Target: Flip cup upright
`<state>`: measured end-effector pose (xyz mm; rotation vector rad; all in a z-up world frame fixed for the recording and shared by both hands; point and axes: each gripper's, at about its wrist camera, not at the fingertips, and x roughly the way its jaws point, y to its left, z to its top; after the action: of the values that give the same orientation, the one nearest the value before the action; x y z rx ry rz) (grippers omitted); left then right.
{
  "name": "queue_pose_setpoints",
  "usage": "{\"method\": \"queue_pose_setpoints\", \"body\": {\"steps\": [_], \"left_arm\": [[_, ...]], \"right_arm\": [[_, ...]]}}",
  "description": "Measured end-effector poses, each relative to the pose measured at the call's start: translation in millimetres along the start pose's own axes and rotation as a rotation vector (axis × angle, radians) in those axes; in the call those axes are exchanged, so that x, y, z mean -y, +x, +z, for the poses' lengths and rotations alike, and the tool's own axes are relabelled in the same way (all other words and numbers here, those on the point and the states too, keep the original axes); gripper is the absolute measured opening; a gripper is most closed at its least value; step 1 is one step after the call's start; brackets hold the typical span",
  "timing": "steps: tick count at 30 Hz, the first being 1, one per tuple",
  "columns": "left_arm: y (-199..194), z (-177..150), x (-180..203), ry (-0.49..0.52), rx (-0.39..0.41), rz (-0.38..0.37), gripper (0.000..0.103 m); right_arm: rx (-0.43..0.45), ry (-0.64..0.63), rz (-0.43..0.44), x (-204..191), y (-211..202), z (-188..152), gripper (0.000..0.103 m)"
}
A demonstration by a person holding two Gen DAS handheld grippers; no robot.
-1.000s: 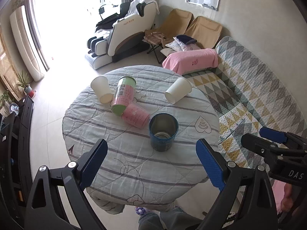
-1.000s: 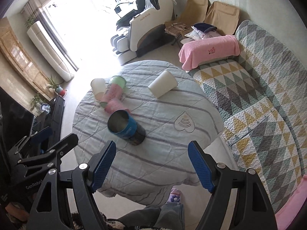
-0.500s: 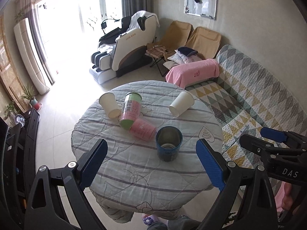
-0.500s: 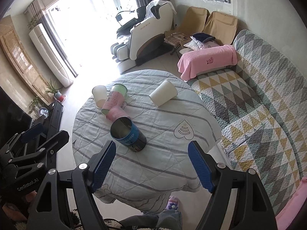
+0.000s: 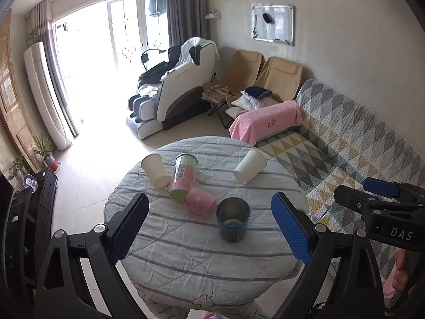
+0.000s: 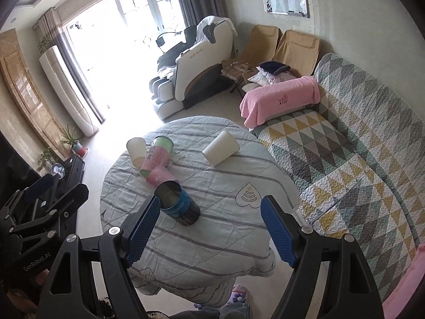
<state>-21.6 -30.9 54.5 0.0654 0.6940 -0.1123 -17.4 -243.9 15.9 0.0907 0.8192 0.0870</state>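
A round table (image 5: 186, 255) with a striped cloth holds several cups. A blue cup (image 5: 233, 222) stands upright near the middle; it also shows in the right wrist view (image 6: 177, 205). A pink cup (image 5: 199, 205), a pink-and-green cup (image 5: 183, 177) and two white paper cups (image 5: 155, 171) (image 5: 249, 165) lie on their sides. My left gripper (image 5: 209, 228) is open and empty, high above the table's near side. My right gripper (image 6: 209, 226) is open and empty, also well above the table.
A quilted sofa (image 5: 345, 143) with a pink blanket (image 5: 265, 123) runs along the right. A massage chair (image 5: 175, 90) and two tan folding chairs (image 5: 265, 79) stand behind the table. A dark TV stand (image 5: 32, 212) is on the left.
Both grippers have pulled up and back from the table, so the cups look smaller and more of the room shows. The cups have not moved.
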Motion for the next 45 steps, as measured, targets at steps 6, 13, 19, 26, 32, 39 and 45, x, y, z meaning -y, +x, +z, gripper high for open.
{"method": "queue_pose_setpoints", "body": {"steps": [6, 13, 19, 26, 32, 39, 45], "left_arm": [[-14.8, 4.6, -1.9, -0.003, 0.070, 0.004, 0.095], [-23.6, 7.6, -2.2, -0.002, 0.120, 0.007, 0.095], [-26.3, 8.3, -5.2, -0.012, 0.142, 0.006, 0.095], [-26.9, 11.2, -3.4, -0.007, 0.147, 0.012, 0.095], [-27.9, 9.5, -5.5, -0.016, 0.151, 0.013, 0.095], [-27.8, 9.0, -6.8, -0.016, 0.152, 0.012, 0.095], [-28.3, 8.4, -6.9, -0.012, 0.151, 0.011, 0.095]], "right_arm": [[0.027, -0.010, -0.015, -3.6, -7.1, -2.2, 0.080], [0.065, -0.027, -0.023, -6.6, -14.2, -3.0, 0.080], [0.090, -0.039, -0.032, -10.1, -17.8, -2.7, 0.080], [0.106, -0.050, -0.023, -13.6, -19.6, -0.7, 0.080], [0.113, -0.056, -0.028, -15.1, -19.5, 0.6, 0.080], [0.116, -0.060, -0.028, -14.9, -20.0, 0.5, 0.080], [0.109, -0.058, -0.035, -12.4, -21.6, 0.8, 0.080]]}}
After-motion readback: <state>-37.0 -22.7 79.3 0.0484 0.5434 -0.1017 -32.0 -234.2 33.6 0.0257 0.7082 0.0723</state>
